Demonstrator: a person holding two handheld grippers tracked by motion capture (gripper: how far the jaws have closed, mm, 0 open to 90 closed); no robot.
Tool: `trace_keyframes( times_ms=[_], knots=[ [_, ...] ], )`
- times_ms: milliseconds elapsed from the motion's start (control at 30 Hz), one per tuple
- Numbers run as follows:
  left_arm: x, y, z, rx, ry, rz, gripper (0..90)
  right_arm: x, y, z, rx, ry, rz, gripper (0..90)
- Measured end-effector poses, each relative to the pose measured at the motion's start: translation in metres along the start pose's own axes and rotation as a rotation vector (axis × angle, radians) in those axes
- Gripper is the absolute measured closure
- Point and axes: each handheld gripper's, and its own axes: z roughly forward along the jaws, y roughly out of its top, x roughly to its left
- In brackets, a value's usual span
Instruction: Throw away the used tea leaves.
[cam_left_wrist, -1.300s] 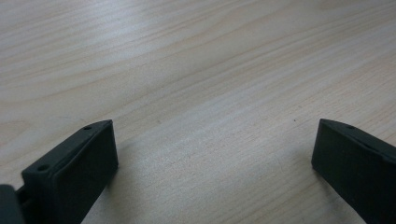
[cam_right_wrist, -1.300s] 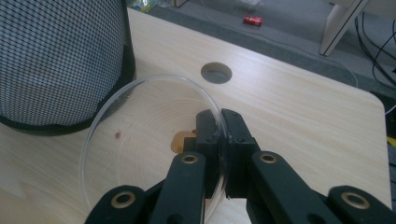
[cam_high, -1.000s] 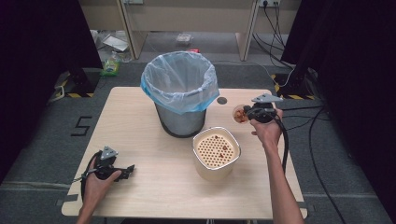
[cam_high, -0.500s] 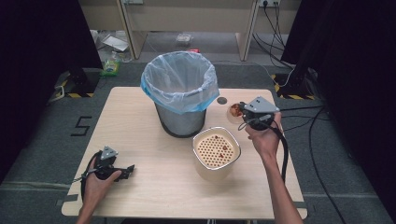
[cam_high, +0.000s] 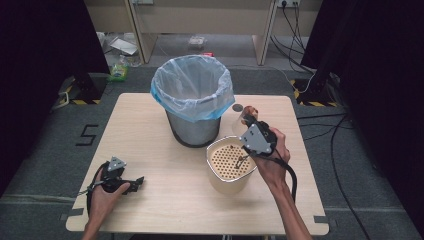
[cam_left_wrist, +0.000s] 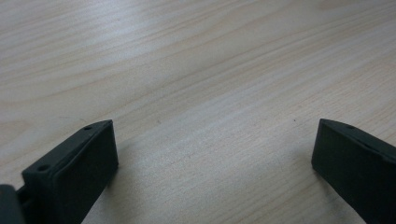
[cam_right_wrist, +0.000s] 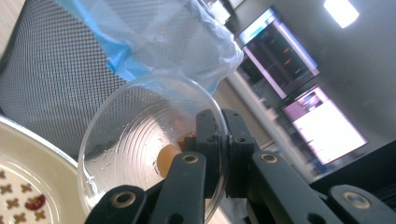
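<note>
Right gripper holding a cup above the strainer; left gripper idle on the desk.

The right gripper (cam_right_wrist: 223, 140) has its fingers clamped on the rim of a clear plastic cup (cam_right_wrist: 140, 140), which is tipped on its side with small orange and brown pieces inside. The cup (cam_high: 243, 119) sits at the 1 o'clock edge of the cream perforated strainer container (cam_high: 227, 165). A grey mesh bin lined with a blue plastic bag (cam_high: 193, 97) stands at 11 o'clock from the strainer. The left gripper (cam_high: 131, 184) rests on the light wooden desk (cam_high: 150, 125) at 7 o'clock, fingers (cam_left_wrist: 74, 172) apart and holding nothing.
</note>
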Motion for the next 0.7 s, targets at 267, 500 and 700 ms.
trace_keyframes(
  times_ms=[267, 500, 700],
  knots=[
    [0.000, 0.000, 0.000, 0.000, 0.000, 0.000, 0.0, 0.022, -0.001, -0.020, -0.067, -0.046, -0.097, 87.5],
    [0.000, 0.000, 0.000, -0.002, 0.002, 0.001, 0.0, 0.039, 0.001, -0.021, -0.077, -0.088, -0.238, 87.8],
    [0.000, 0.000, 0.000, -0.003, 0.002, 0.001, 0.0, 0.047, 0.002, -0.018, -0.074, -0.105, -0.308, 87.9]
  ],
)
